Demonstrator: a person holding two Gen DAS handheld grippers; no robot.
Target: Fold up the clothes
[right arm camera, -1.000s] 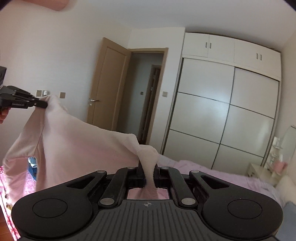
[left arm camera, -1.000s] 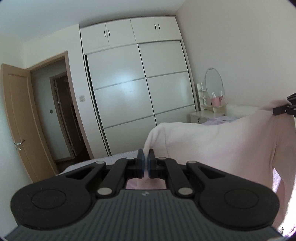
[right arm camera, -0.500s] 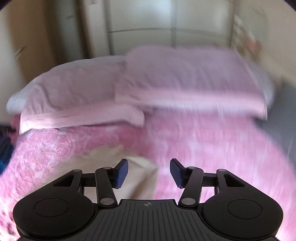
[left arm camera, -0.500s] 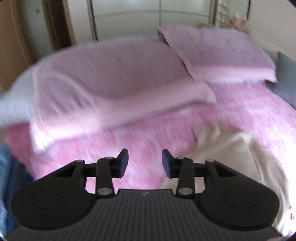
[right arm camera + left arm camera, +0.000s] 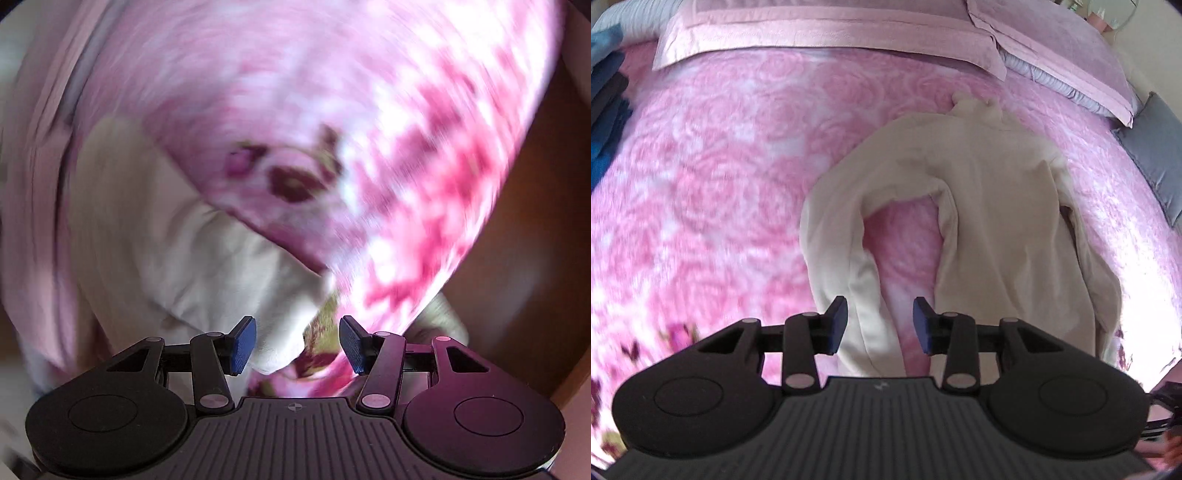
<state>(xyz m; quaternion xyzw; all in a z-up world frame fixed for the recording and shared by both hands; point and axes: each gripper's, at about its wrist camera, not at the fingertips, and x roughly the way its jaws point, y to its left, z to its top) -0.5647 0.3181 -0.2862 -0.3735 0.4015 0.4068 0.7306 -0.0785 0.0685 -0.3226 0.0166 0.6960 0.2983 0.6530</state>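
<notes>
- A cream sweater (image 5: 997, 206) lies spread out flat on a pink rose bedspread (image 5: 713, 177).
- In the left wrist view its neck points up to 12 o'clock and its body runs down toward 5 o'clock.
- One sleeve (image 5: 846, 258) bends out at 9 o'clock and comes down to 6 o'clock.
- The left gripper (image 5: 879, 325) is wide apart and holds nothing. The end of that sleeve sits between its blue pads (image 5: 837, 325).
- Two pink pillows (image 5: 827, 33) lie across the top, at 12 o'clock.
- A grey cushion (image 5: 1156, 147) is at 3 o'clock, and blue clothes (image 5: 605, 107) are at 9 o'clock.
- The right wrist view is blurry. The right gripper (image 5: 297, 345) is wide apart too and holds nothing.
- A corner of the sweater (image 5: 177, 266) is at 9 o'clock, just by its left pad.
- Brown floor (image 5: 532, 236) shows at 3 o'clock.
</notes>
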